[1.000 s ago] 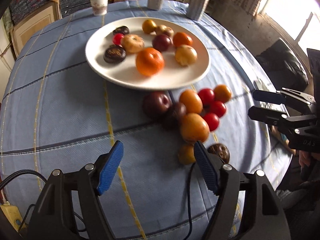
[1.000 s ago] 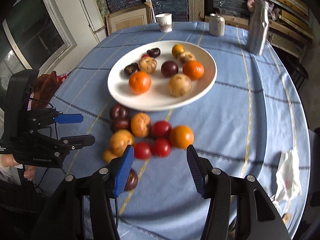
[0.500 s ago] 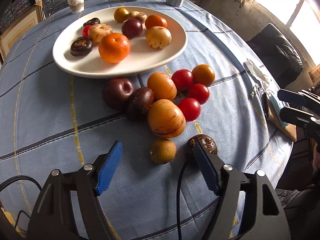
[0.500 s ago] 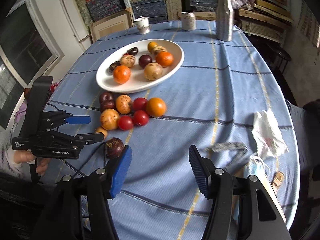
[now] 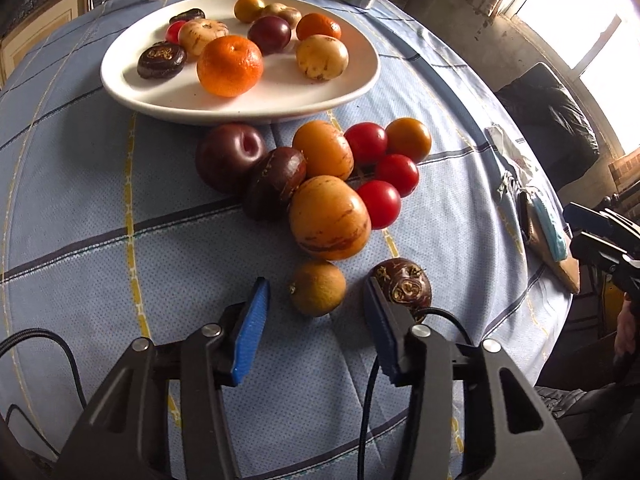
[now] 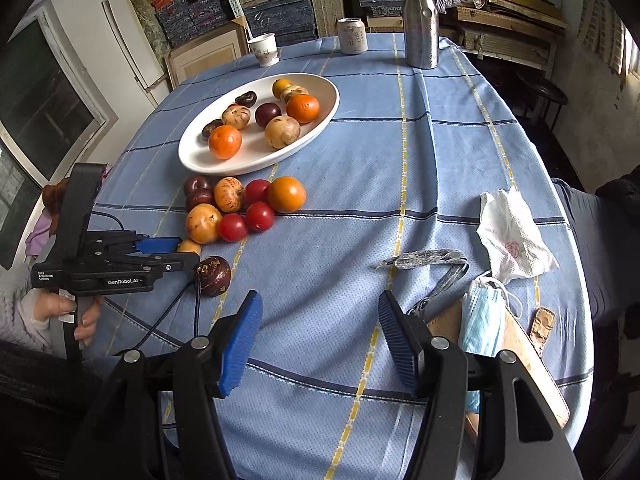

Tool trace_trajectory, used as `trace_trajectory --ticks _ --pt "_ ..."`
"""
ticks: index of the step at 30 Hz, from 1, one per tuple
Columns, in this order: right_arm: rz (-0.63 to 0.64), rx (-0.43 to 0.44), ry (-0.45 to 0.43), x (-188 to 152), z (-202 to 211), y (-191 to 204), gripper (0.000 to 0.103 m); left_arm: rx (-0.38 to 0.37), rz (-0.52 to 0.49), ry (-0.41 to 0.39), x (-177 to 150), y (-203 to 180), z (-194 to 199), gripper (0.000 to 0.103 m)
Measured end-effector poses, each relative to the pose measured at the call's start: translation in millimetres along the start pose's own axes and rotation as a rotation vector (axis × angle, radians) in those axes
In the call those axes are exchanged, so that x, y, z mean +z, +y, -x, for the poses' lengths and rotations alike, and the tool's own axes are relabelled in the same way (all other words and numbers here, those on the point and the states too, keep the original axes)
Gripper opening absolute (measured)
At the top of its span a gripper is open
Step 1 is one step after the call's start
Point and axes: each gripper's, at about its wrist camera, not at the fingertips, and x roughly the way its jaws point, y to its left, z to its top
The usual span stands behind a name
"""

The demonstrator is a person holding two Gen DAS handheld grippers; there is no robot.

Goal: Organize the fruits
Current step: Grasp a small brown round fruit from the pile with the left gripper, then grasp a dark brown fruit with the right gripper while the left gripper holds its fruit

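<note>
A white oval plate point(image 5: 132, 92) point(image 6: 192, 158) holds several fruits, among them a mandarin point(image 5: 230, 66). Loose fruits lie on the blue cloth in front of it: a large orange fruit point(image 5: 329, 218), red tomatoes point(image 5: 380, 202), dark plums point(image 5: 230, 156). A small yellow-brown fruit point(image 5: 317, 288) point(image 6: 189, 246) lies just ahead of my open left gripper point(image 5: 316, 300) point(image 6: 170, 251), between its jaw tips. A dark brown wrinkled fruit point(image 5: 404, 284) point(image 6: 213, 275) sits by the right finger. My right gripper point(image 6: 320, 312) is open and empty, over bare cloth.
A paper cup point(image 6: 264, 50), a can point(image 6: 352, 36) and a metal bottle point(image 6: 420, 20) stand at the far edge. A tissue point(image 6: 512, 236), a face mask point(image 6: 482, 320), a wooden board and a strap lie at right. A black cable point(image 5: 368, 384) trails under the left gripper.
My left gripper has moved forward and down to the small yellow-brown fruit. My right gripper has pulled back and to the right, away from the fruits.
</note>
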Motion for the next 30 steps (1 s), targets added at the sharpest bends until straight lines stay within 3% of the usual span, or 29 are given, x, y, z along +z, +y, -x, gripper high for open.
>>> trace_trajectory --ticks 5,8,16,21,30 --pt "0.003 -0.005 0.004 -3 3 -2 0.061 0.016 0.007 -0.02 5 -2 -3 0.044" --pt "0.004 -0.008 -0.001 -3 6 -4 0.061 0.019 -0.005 -0.014 8 -6 -6 0.027" --pt "0.054 0.061 0.037 10 -20 23 0.061 0.074 -0.03 -0.041 -11 0 21 0.027" --pt "0.153 0.096 0.09 17 -56 61 0.061 0.133 0.044 -0.067 -32 34 55 0.027" --pt "0.165 0.138 0.147 29 -91 90 0.061 0.199 0.13 -0.076 -65 69 85 0.027"
